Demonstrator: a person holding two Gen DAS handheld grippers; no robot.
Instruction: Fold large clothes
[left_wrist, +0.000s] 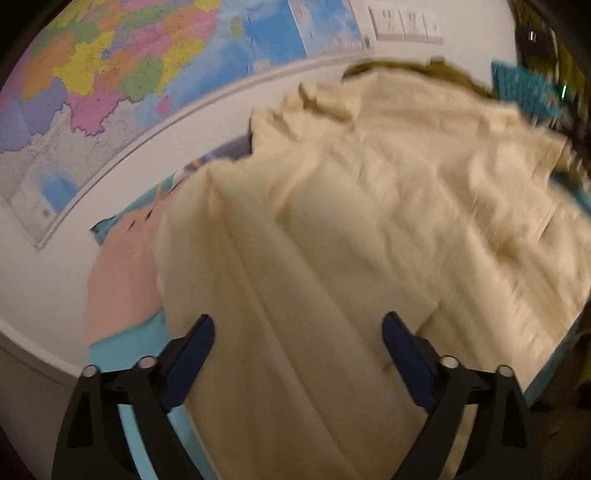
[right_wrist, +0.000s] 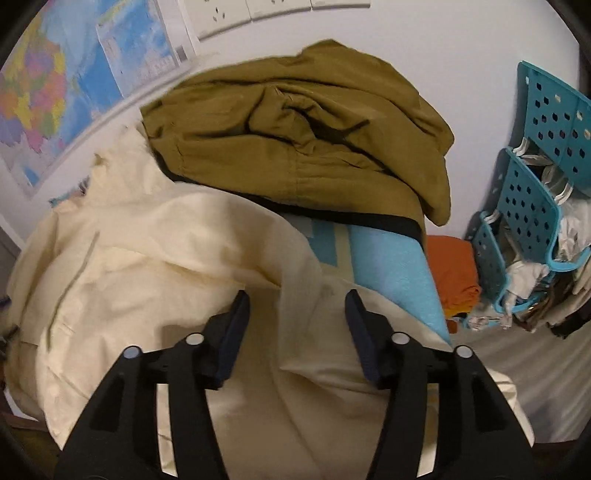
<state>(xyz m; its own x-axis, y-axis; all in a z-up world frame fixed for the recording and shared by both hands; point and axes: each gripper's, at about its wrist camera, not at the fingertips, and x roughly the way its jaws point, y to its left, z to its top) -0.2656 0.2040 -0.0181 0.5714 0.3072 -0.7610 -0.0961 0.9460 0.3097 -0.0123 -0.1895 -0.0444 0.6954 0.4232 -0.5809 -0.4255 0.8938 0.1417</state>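
Left wrist view: cream garment (left_wrist: 332, 229) lies spread over most of the worktop (left_wrist: 147, 332), which carries a light-blue cover; cloth runs away from the camera in long lengthwise creases. Picture blurred, detail of hems not readable. A pink cloth (left_wrist: 122, 273) shows at the garment's left edge, partly beneath it.

Left gripper (left_wrist: 298, 325) hangs over the near end of the garment, jaws well apart, nothing between the pads. Judgement: spread wide so as to come down on an edge or a fold line.

Right wrist view: same cream garment (right_wrist: 147, 258) bunched on the left, with a flap turned across the middle. Right gripper (right_wrist: 297, 304) above that flap, jaws partly open; cloth lies below the gap, pads not pressing it. Holds nothing.

Further back, an olive-brown garment (right_wrist: 295, 140) sits piled against the wall, probably set aside to keep the folding area free. An orange cloth (right_wrist: 454, 273) lies beside the worktop's far corner. Turquoise baskets (right_wrist: 535, 177) stand on the right, stuffed with mixed clothes. A map (left_wrist: 110, 74) hangs on the wall behind.

Judgement: fold is part-way; both grippers free, next grasp not yet made.
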